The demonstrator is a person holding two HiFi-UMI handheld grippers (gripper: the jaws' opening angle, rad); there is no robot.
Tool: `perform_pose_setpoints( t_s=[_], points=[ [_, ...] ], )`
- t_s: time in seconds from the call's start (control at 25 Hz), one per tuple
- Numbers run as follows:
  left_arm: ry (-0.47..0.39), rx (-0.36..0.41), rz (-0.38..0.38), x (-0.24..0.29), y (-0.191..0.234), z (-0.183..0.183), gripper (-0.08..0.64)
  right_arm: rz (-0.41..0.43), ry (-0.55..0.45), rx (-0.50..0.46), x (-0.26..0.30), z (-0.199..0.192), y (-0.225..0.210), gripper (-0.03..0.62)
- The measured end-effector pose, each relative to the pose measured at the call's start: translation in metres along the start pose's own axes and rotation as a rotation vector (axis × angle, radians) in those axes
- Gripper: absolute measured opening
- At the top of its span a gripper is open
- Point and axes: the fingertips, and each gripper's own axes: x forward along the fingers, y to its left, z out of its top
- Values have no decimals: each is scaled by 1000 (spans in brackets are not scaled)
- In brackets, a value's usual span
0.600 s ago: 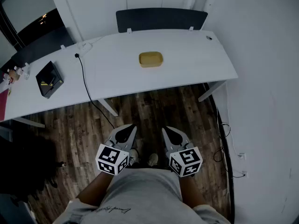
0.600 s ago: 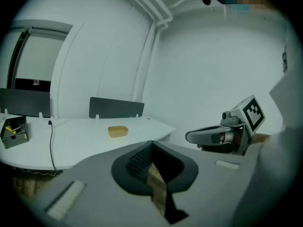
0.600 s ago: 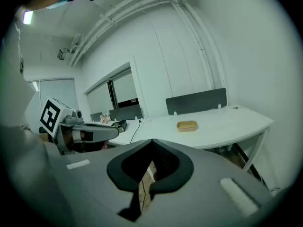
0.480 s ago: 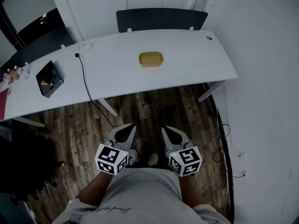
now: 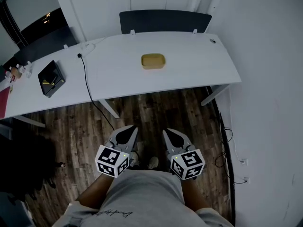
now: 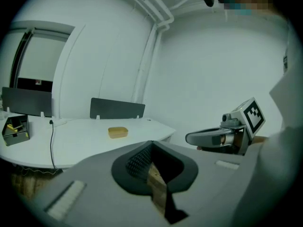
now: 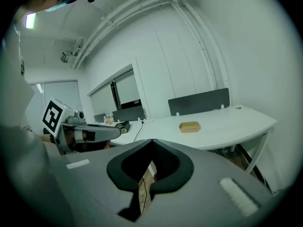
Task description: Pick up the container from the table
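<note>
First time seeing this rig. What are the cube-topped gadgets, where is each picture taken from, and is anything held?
A person stands facing a white table, with a two-jaw gripper in each hand; the marker cubes belong to them. One picture comes from a head camera looking down; the others from cameras riding on each gripper, looking along its jaws. The left gripper and right gripper are both shut and empty, far short of the table. On it lie a yellow container, untouched, a black box and a black cable.
</note>
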Motion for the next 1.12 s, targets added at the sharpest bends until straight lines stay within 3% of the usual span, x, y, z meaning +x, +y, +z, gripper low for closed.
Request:
perform_pose_setpoints(
  t_s=[0.64, 1.12],
  points=[
    [-24, -15, 76, 3, -43, -11, 2, 71, 27, -22, -33, -20, -26, 15],
    [-54, -19, 92, 23, -45, -4, 2, 91, 18, -36, -28, -13, -45, 15]
  ],
)
